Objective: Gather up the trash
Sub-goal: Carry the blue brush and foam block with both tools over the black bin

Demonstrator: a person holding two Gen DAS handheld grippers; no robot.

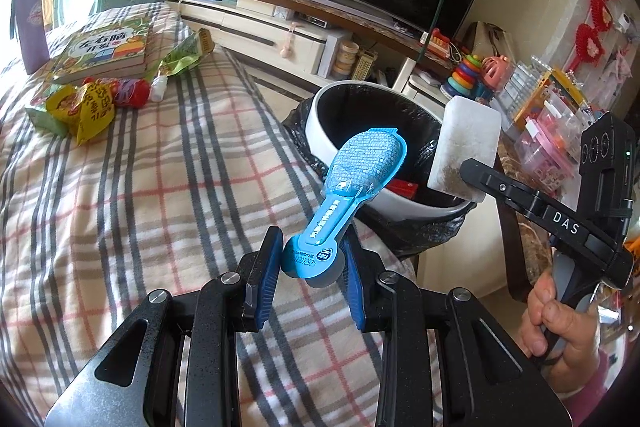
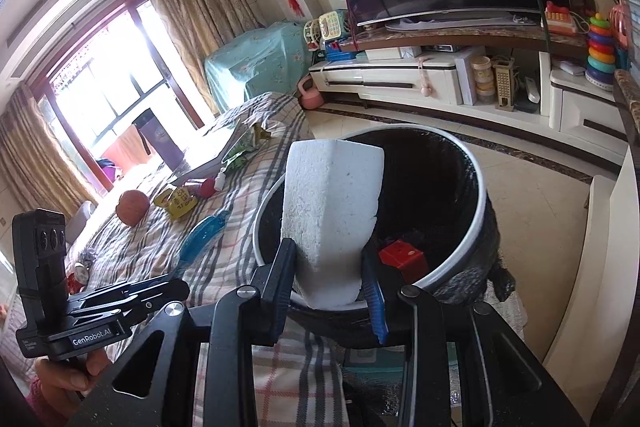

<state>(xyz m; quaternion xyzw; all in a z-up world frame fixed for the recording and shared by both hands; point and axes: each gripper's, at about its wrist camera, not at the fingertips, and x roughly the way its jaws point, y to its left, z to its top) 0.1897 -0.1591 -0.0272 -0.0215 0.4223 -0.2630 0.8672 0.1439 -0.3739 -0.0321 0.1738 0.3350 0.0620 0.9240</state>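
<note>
The left gripper [image 1: 311, 263] is clamped on the handle end of a blue packaged toothbrush-shaped item [image 1: 352, 183], whose wide head reaches out over the near rim of the white trash bin [image 1: 320, 119], lined with a black bag. The right gripper [image 2: 332, 283] grasps a white foam block [image 2: 332, 211] by its lower end, and the block stands upright above the bin's mouth, just inside the near rim. A red box [image 2: 402, 257] already lies at the bottom. The bin sits beside the plaid blanket [image 1: 140, 187], where more trash waits: yellow snack wrappers [image 1: 86, 107], a green wrapper [image 1: 182, 57] and a red bottle [image 1: 130, 93] near a book [image 1: 104, 51]. The likely trouble is the blue item: most of its length hangs over the blanket, so letting go now could tip it back outside the bin. The foam block, light and tall, might catch the rim or bounce out if dropped off-centre. The two grippers are also close, so crowding the opening risks a knock.
</note>
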